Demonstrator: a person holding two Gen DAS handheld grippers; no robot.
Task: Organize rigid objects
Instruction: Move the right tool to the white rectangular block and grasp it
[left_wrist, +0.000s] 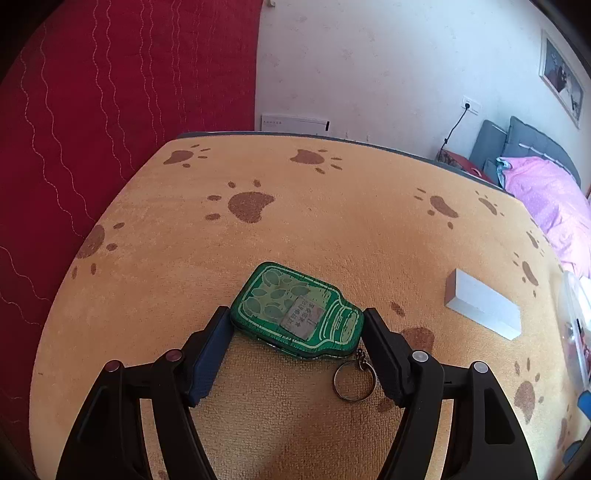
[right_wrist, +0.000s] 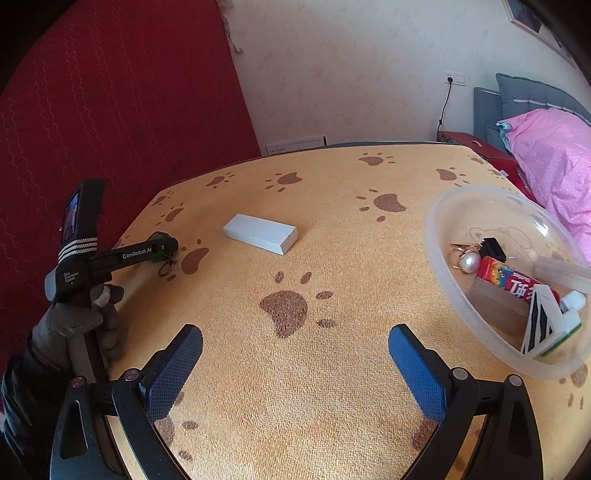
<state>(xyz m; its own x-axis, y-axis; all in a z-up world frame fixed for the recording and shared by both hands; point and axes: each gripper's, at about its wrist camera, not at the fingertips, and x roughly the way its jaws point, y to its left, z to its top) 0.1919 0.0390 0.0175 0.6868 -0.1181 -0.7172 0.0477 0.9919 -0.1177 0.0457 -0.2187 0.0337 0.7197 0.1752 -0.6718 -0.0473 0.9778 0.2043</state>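
Left tongs seemingly clenched on green tin, right tongs released, bare cloth ahead.

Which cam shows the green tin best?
Left wrist. The green tin fills the centre between the left claw fingers, label and key ring clear. In the right wrist view the left claw hides nearly all of it; only the key ring shows.
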